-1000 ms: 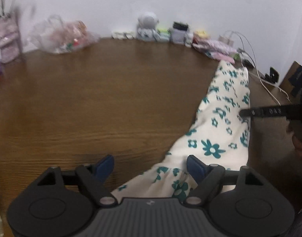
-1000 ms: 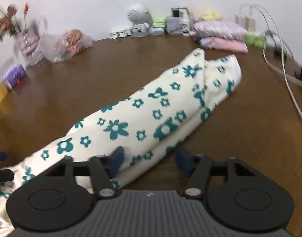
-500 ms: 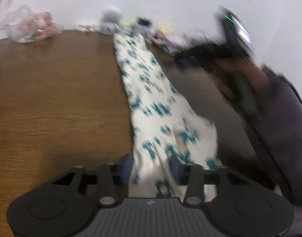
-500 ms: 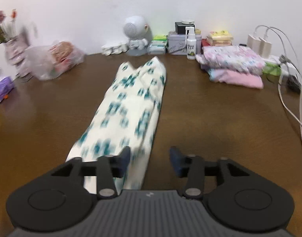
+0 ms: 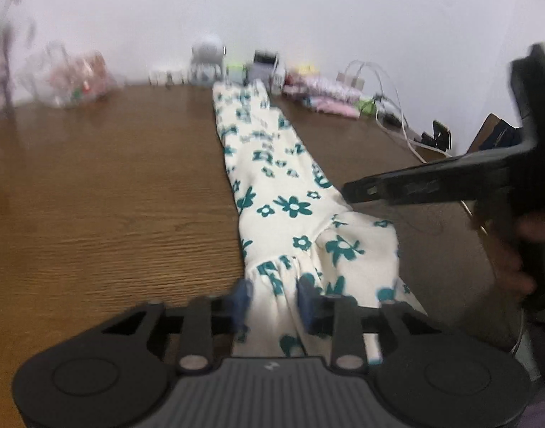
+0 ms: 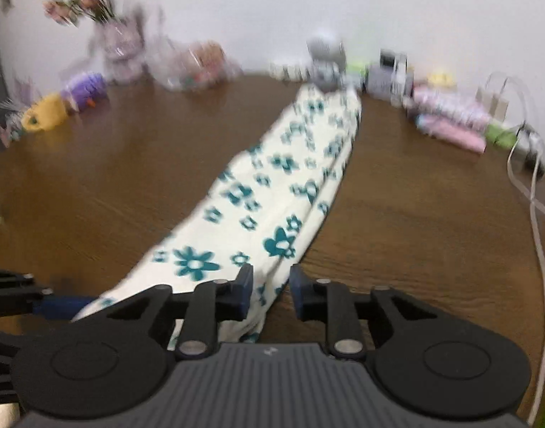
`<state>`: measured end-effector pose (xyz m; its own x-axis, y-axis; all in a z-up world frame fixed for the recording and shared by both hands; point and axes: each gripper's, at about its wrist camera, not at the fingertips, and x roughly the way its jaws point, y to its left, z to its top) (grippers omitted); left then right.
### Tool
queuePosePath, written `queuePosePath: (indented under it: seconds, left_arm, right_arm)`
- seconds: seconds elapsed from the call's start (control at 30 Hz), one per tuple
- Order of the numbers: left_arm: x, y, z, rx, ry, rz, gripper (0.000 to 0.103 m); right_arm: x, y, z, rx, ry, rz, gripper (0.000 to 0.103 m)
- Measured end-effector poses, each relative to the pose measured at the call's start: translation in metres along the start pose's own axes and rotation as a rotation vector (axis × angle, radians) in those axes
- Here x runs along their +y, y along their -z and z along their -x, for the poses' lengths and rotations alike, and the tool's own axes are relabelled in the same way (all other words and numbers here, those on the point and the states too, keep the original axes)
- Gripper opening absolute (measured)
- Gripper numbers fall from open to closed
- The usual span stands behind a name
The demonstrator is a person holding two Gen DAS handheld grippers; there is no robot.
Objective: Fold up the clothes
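In the left wrist view, our left gripper (image 5: 272,297) has its 2 blue fingers close together, with the gathered near end of the cream garment with teal flowers (image 5: 283,192) pinched between them. The garment lies long and narrow on the brown wooden table (image 5: 104,192), reaching to the far edge by the wall. To the left of it the wood is bare and wide. On the right, our right gripper (image 5: 358,189) hangs near the cloth, a hand (image 5: 522,246) on its handle. A clear plastic bag (image 5: 69,78) sits far left; its contents are blurred.

In the right wrist view, the right gripper (image 6: 270,290) is narrowly open, and the garment's (image 6: 272,192) edge passes between the fingers; we cannot tell if they grip it. Bare wood lies to the right, until the white cables (image 6: 536,192). Folded pink clothes (image 6: 450,121) and a vase with flowers (image 6: 119,42) stand along the wall.
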<state>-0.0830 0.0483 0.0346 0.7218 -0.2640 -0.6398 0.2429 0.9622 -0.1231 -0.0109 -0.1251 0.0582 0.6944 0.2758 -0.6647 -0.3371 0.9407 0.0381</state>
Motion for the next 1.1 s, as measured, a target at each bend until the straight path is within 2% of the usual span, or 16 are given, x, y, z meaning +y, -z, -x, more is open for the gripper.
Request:
queuePosePath:
  seconds: [0.1,0.2,0.27,0.3,0.37,0.43,0.5,0.53,0.57,0.67,0.83,0.87,0.9,0.93,1.03,1.1]
  left_arm:
    - [-0.003,0.018,0.013,-0.016,-0.012,-0.01,0.06]
    - [-0.005,0.028,0.014,-0.009,0.005,-0.023,0.043]
    - [-0.007,0.032,0.015,-0.013,0.013,-0.042,0.025]
    - [-0.007,0.034,0.018,-0.011,0.021,-0.048,0.022]
    - [-0.006,0.038,0.023,-0.008,0.036,-0.059,0.023]
    - [-0.005,0.041,0.028,-0.004,0.052,-0.07,0.029]
    - [-0.004,0.045,0.033,0.0,0.068,-0.081,0.05]
    - [-0.004,0.047,0.036,0.002,0.075,-0.087,0.053]
    - [-0.003,0.049,0.038,0.004,0.083,-0.092,0.054]
    - [-0.002,0.054,0.044,0.001,0.101,-0.082,0.053]
    - [-0.012,0.051,0.039,0.019,0.087,-0.098,0.037]
    - [-0.015,0.052,0.039,0.018,0.094,-0.108,0.026]
    - [-0.018,0.052,0.038,0.016,0.103,-0.117,0.016]
    - [-0.024,0.051,0.038,0.008,0.09,-0.131,0.013]
    - [-0.041,0.046,0.046,-0.021,0.056,-0.197,0.007]
    - [-0.047,0.044,0.056,-0.028,0.113,-0.233,0.018]
  right_arm:
    - [0.005,0.022,0.031,-0.005,-0.029,0.038,0.037]
    - [0.013,0.048,0.036,0.04,-0.078,0.063,0.036]
    - [0.016,0.056,0.027,0.059,-0.091,0.067,0.019]
    - [0.017,0.056,0.024,0.063,-0.067,0.077,0.014]
    - [0.018,0.057,0.017,0.069,-0.019,0.097,0.014]
    - [0.015,0.059,0.027,0.058,-0.044,0.095,0.017]
    - [0.009,0.066,0.042,0.05,-0.102,0.11,0.033]
    - [0.006,0.071,0.05,0.047,-0.132,0.122,0.045]
    - [0.005,0.075,0.056,0.043,-0.165,0.142,0.046]
    - [0.011,0.087,0.065,0.031,-0.261,0.223,0.046]
    - [0.022,0.099,0.059,0.083,-0.238,0.248,0.046]
    - [0.023,0.1,0.059,0.073,-0.237,0.243,0.042]
    - [0.024,0.101,0.06,0.059,-0.241,0.234,0.029]
    - [0.026,0.102,0.059,0.046,-0.242,0.225,0.004]
    - [0.046,0.099,0.063,0.004,-0.218,0.289,0.002]
    - [0.05,0.093,0.072,-0.018,-0.225,0.316,0.003]
